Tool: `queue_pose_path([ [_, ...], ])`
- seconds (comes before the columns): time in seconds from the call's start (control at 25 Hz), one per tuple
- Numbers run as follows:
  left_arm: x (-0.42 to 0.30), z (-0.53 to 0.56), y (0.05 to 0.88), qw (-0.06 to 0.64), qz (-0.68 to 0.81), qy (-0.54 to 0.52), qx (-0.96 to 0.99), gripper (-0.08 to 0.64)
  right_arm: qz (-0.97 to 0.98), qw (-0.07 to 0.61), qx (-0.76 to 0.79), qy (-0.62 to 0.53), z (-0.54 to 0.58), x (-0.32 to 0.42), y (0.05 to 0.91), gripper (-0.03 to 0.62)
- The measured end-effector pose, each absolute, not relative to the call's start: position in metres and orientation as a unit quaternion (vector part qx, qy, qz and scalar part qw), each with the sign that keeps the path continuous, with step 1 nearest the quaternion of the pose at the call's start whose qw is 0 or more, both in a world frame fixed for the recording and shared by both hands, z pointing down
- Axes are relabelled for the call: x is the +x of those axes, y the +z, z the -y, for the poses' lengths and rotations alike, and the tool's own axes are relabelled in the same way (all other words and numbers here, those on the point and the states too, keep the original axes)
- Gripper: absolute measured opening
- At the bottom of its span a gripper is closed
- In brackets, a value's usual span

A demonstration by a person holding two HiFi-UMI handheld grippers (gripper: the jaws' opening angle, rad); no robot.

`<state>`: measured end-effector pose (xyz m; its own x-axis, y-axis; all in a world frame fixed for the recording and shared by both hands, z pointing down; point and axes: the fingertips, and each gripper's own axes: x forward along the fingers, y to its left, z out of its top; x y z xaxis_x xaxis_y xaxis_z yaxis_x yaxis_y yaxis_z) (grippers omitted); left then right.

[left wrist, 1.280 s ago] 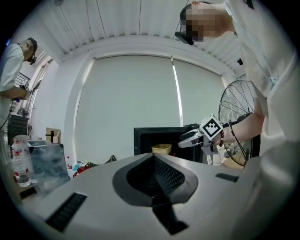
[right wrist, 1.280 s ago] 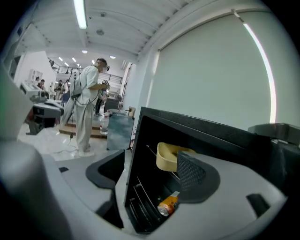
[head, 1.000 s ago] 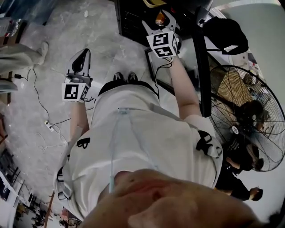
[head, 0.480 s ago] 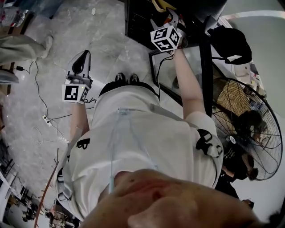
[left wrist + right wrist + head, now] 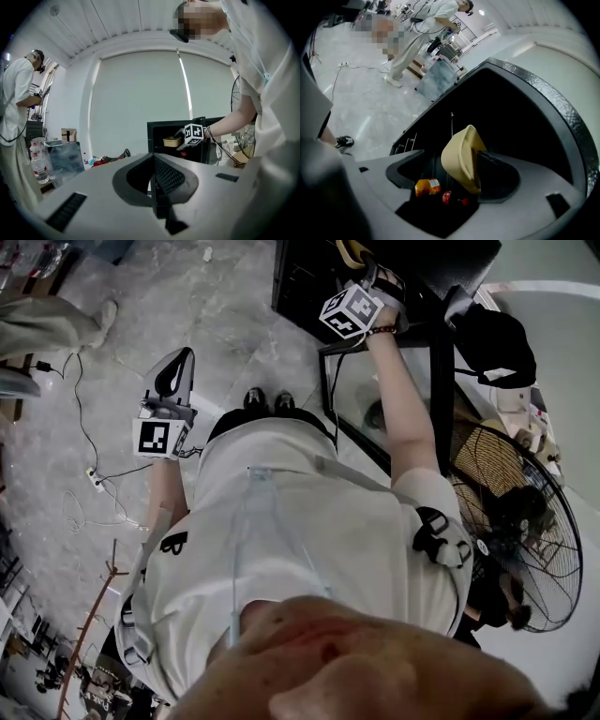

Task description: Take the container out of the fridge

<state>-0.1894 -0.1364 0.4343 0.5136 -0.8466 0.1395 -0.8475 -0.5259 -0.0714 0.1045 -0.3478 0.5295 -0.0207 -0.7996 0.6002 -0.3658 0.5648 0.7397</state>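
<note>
Fingers (image 5: 497, 171) on the right gripper (image 5: 451, 155) stand apart inside the open black fridge (image 5: 525, 117). The pale yellow container (image 5: 459, 159) sits between them. One finger lies against or inside its wall. On the far side of the other finger I see a dark gap, so I judge the grip is not yet made. The left gripper (image 5: 153, 161) hangs well away from the fridge with its fingers pressed together on nothing.

Seen from the left gripper view, the container (image 5: 171, 141) rests on an upper shelf, just ahead of the right gripper's marker cube (image 5: 194, 134).

The main risk, as I read it, is the bite. If the fingers close on one thin wall only, the container may tip or twist as it lifts, and anything inside could spill. I cannot see whether it holds anything. A shallow grip near the rim could also slip. Pulling back low might drag the base on the shelf and knock it loose. The open door (image 5: 375, 395) stands close under my forearm, so a wide swing could catch it.

By my count there is one container and one fridge. Below the fingers on a lower level are one orange packet (image 5: 427, 186) and what look like two small red items (image 5: 446, 197). Two grippers are in play.
</note>
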Motion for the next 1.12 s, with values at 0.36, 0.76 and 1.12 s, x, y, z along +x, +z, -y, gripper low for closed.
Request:
queue_pose_path([
  [0.36,-0.197,0.137,0.436,0.015,0.498,0.071,0.864,0.009,0.650,0.606,0.399,-0.227,0.372,0.112,0.549,0.336],
  [0.76,-0.200,0.138,0.439,0.024,0.497,0.069,0.865,0.009,0.612,0.641,0.369,-0.280,0.386,0.115,0.554,0.186],
  [1.12,-0.205,0.137,0.438,0.027,0.490,0.059,0.870,0.009,0.619,0.633,0.368,-0.284,0.368,0.104,0.534,0.175],
])
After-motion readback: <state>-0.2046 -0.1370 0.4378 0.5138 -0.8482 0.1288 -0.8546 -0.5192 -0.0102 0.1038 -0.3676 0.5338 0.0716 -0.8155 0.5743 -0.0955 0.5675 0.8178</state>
